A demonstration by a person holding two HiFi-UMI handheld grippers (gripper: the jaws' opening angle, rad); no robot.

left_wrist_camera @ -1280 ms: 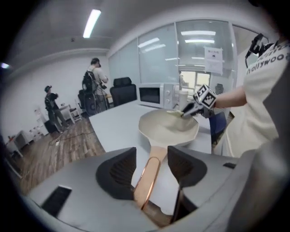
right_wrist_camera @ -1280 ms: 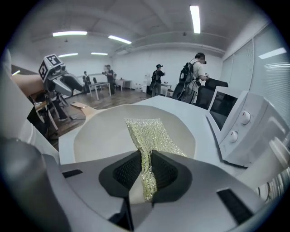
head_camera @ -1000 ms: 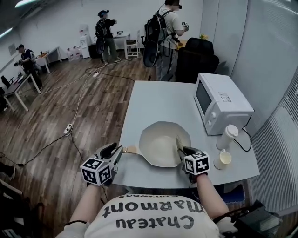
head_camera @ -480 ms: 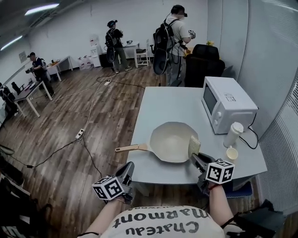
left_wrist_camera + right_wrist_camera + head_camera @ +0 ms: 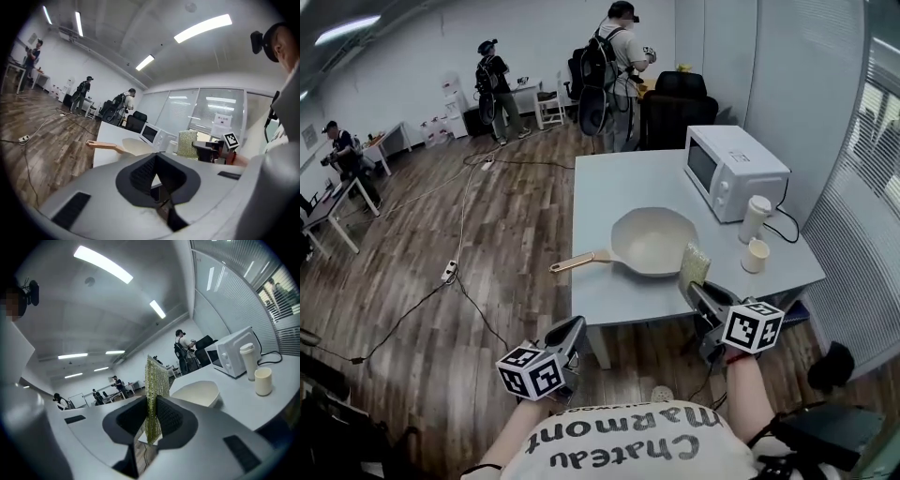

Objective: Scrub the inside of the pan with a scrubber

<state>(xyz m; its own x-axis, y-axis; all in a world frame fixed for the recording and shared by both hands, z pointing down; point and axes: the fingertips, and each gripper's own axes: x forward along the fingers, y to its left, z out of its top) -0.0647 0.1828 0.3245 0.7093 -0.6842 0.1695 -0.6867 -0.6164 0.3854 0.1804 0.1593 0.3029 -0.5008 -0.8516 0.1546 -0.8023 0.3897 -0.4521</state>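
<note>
The cream pan (image 5: 654, 241) with a wooden handle (image 5: 578, 262) rests on the grey table (image 5: 609, 298). Neither gripper touches it. My right gripper (image 5: 696, 289) hovers off the table's near edge, shut on a yellow-green scrubber (image 5: 695, 265) that stands upright between its pads. In the right gripper view the scrubber (image 5: 156, 390) rises from the jaws, with the pan (image 5: 197, 393) beyond it. My left gripper (image 5: 575, 330) hangs over the floor, well short of the table, shut and empty. From the left gripper (image 5: 157, 176), the pan handle (image 5: 104, 146) shows far ahead.
A white microwave (image 5: 733, 172) stands at the table's right rear, with a tall lidded cup (image 5: 756, 218) and a small cup (image 5: 756, 255) in front of it. Cables (image 5: 450, 272) trail over the wood floor on the left. Several people stand at the back of the room.
Both grippers have drawn back from the pan toward me. The left gripper came away from the handle. The scrubber left the pan with the right gripper, and the table now lies farther off.
</note>
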